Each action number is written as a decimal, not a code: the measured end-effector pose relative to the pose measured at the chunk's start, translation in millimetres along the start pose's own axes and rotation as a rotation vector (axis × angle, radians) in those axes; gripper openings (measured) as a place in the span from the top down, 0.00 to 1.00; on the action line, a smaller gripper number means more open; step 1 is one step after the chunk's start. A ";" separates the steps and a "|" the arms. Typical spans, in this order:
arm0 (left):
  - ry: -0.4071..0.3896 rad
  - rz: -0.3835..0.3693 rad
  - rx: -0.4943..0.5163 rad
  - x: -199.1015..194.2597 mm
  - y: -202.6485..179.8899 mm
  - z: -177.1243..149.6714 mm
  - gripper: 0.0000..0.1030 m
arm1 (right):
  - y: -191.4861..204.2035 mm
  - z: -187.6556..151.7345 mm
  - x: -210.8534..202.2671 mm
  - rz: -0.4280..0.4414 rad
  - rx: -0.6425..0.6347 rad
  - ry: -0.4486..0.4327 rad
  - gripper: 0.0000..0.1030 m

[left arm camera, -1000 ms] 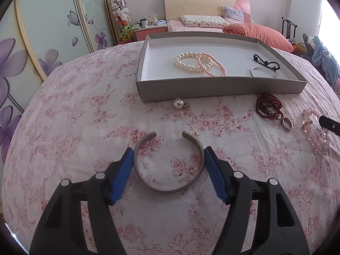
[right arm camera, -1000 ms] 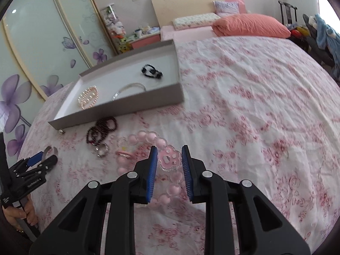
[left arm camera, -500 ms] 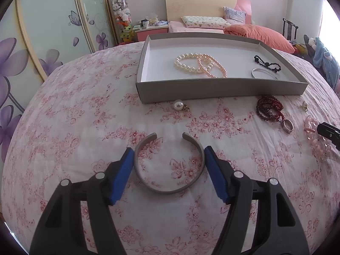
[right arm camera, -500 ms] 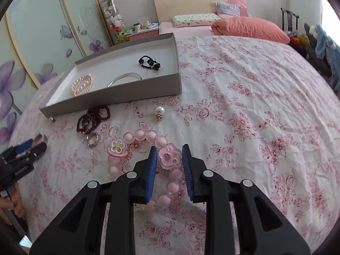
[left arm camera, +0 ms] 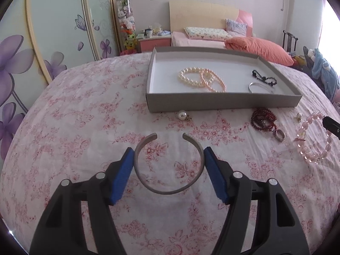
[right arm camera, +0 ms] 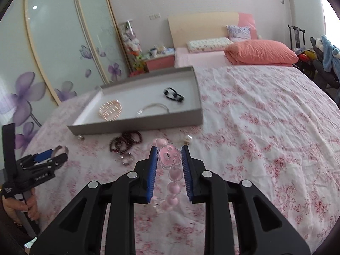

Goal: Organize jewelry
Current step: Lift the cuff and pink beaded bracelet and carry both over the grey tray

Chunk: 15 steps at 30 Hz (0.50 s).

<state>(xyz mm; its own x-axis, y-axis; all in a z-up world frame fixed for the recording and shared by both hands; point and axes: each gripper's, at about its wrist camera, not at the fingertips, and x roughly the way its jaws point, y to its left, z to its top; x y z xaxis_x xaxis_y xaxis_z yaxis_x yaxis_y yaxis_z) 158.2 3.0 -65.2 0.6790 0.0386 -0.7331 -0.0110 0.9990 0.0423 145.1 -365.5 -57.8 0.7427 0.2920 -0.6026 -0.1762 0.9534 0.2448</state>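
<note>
A pink-flowered bedspread (left arm camera: 85, 110) is covering the near surface. At twelve o'clock a pale headboard (left arm camera: 204, 14) is standing against the far wall (left arm camera: 265, 0), with an orange pillow (left arm camera: 259, 50) just right of it. Wardrobe doors (left arm camera: 53, 27) with purple flowers are filling ten o'clock. Daylight is glaring from a window (left arm camera: 330, 31) at two o'clock.

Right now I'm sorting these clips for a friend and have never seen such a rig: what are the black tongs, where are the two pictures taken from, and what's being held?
They are hand-held grippers, one in each of a person's hands, each with a camera looking along its fingers. The left gripper holds a grey open cuff bangle between its blue pads. The right gripper pinches the flower charm of a pink bead bracelet. On the floral bedspread sits a grey tray with pearl bracelets; beside it lie a dark red bead bracelet and a pearl earring.
</note>
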 end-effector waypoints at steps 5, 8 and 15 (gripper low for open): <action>-0.089 0.007 -0.003 -20.8 -1.2 -2.4 0.37 | 13.5 3.7 -8.7 0.054 -0.015 -0.048 0.76; -0.142 0.028 -0.003 -32.5 -2.4 -1.6 0.37 | 19.4 4.7 -13.3 0.060 -0.024 -0.075 0.76; -0.245 0.107 -0.007 -53.5 -1.6 5.7 0.37 | 29.3 7.9 -25.9 0.052 -0.049 -0.134 0.76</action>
<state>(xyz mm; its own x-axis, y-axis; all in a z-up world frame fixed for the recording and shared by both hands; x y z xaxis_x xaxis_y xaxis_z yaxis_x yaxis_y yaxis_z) 126.1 -0.8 -22.2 0.8310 0.1391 -0.5386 -0.0974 0.9897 0.1053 125.8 -345.7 -29.0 0.8107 0.3311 -0.4829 -0.2454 0.9410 0.2332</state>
